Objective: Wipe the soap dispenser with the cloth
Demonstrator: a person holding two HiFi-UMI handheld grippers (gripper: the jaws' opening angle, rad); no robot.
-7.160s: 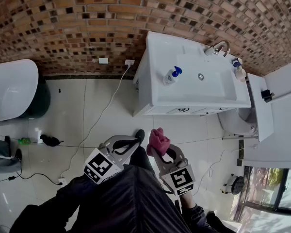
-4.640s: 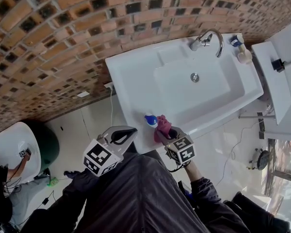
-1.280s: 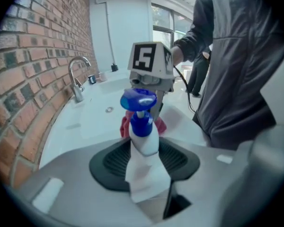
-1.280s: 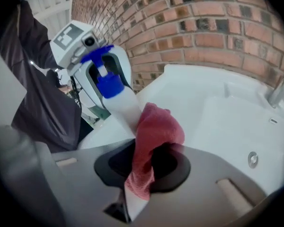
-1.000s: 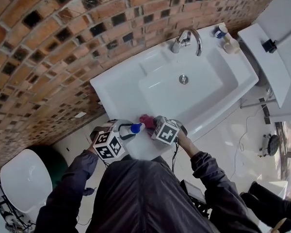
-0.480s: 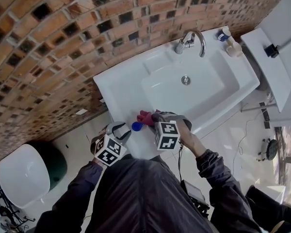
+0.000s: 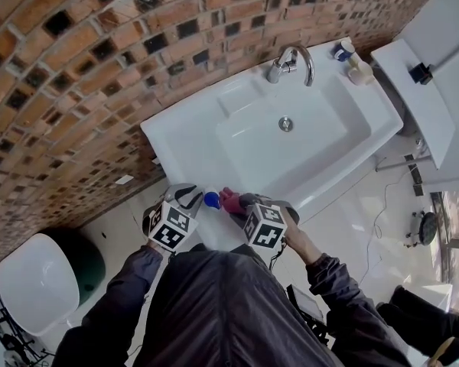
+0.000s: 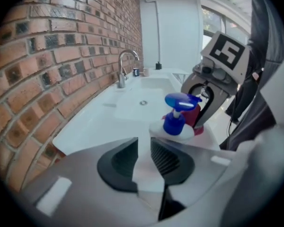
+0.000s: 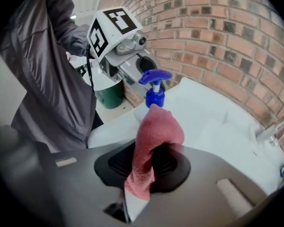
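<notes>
Landmark: white sink, set against a brick wall.

Dispenser: upright on the sink's flat rim, at the front corner farthest from the tap. It has a blue pump head and a white shoulder.

Left gripper: over that same sink corner, tilted down. Its jaws have just been closing and now stand a narrow gap apart. Only the sink's white surface shows between the pads. The dispenser is just past the tips, off toward the right-hand jaw.

Right gripper: across the dispenser from the left one, at the sink's front edge, tilted down. Its jaws are pinching the cloth.

Cloth: pink-red and folded. It rises out of the right jaws over the sink rim, and its top reaches the dispenser's neck. It looks to touch the bottle, but actual contact cannot be told.

Tap: chrome, at the sink's back edge by the wall.

Drain: in the middle of the sink's basin.

Small bottles: on the sink's back corner beyond the tap, well apart from the dispenser.

Sleeves: dark jacket, reaching in from the sink's front edge.
</notes>
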